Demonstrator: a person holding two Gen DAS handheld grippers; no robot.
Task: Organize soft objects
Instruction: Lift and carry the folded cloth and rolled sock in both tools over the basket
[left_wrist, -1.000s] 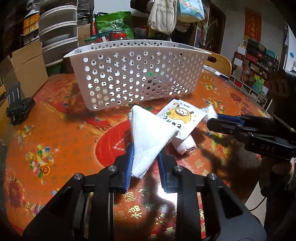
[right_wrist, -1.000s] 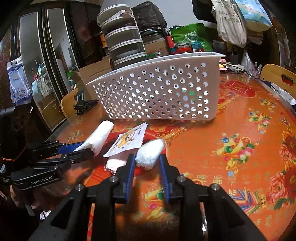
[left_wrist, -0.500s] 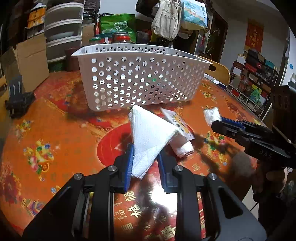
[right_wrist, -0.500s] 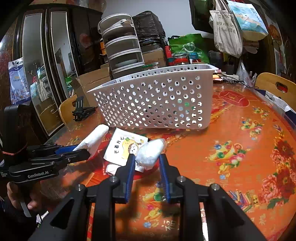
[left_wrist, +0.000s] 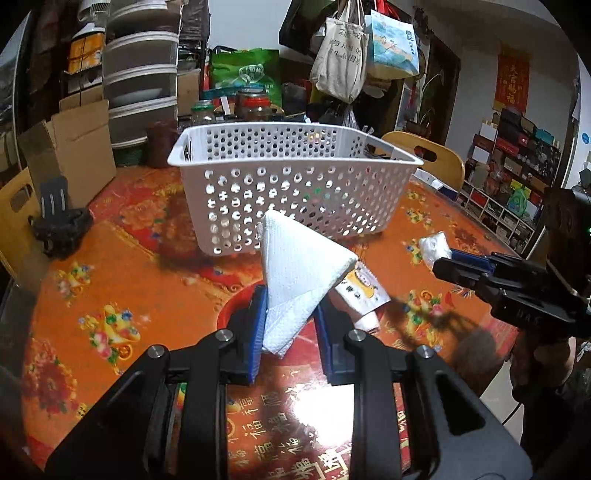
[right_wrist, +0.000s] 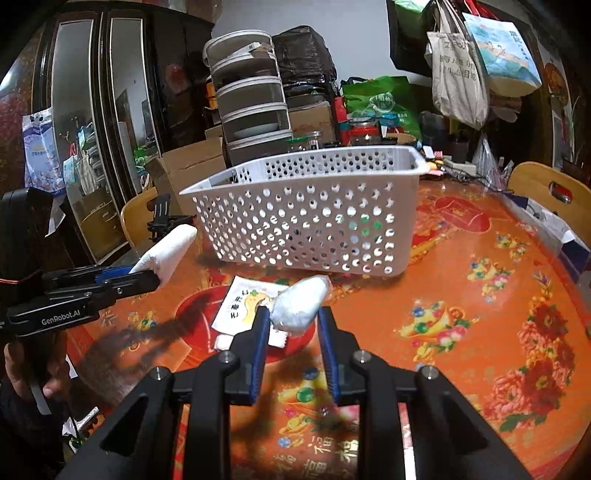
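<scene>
The folded white paper towel (left_wrist: 295, 273) and the plastic-wrapped white bundle (right_wrist: 301, 304) are rising off the orange table's (right_wrist: 480, 295) near edge (clamped in the left gripper (left_wrist: 290, 321) and right gripper (right_wrist: 291, 325)), nearing the white perforated basket (right_wrist: 314, 218).

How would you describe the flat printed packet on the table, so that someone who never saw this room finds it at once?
Start from the white perforated basket on the orange flowered table. Just in front of it, on a red circle in the cloth, lies the packet, between the two grippers. It alone is flat and printed with a yellow cartoon figure; the folded paper towel and the small wrapped bundle held near it are plain white.
</scene>
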